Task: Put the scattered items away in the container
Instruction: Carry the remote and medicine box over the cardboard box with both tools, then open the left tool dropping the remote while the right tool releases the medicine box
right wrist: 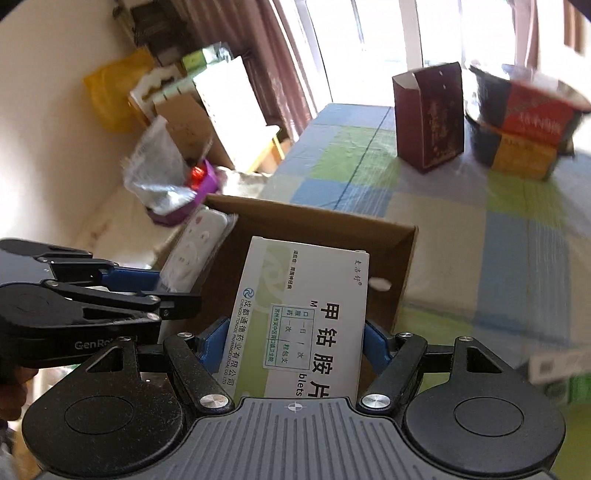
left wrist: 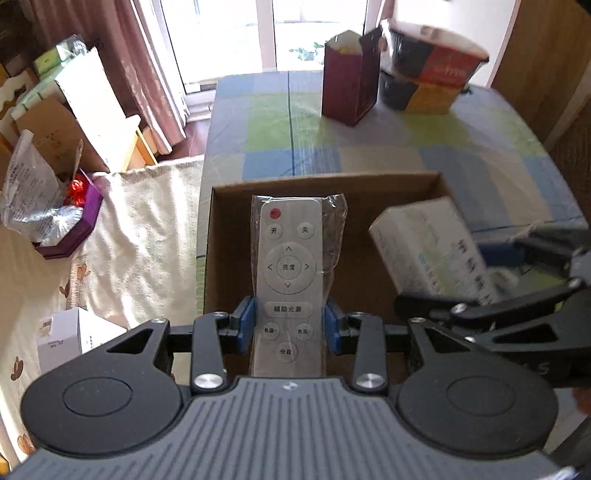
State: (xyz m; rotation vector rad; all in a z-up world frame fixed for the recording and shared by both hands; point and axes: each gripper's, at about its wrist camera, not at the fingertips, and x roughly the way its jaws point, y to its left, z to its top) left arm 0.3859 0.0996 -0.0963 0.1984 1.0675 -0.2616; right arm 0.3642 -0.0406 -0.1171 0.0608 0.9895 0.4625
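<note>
Daylight from the overexposed window (left wrist: 258, 33) backlights both fisheye views, leaving glare on the checked tablecloth (left wrist: 388, 147) and dim black corners, with straight edges bowed near the rims and motion blur smearing the right wrist view, notably the stacked bowls (right wrist: 524, 122).

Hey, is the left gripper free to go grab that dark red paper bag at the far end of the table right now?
Probably not yet. The left gripper is shut on the remote over the cardboard box, so it must let go first. Beyond the box, the tablecloth up to the dark red bag looks clear.
</note>
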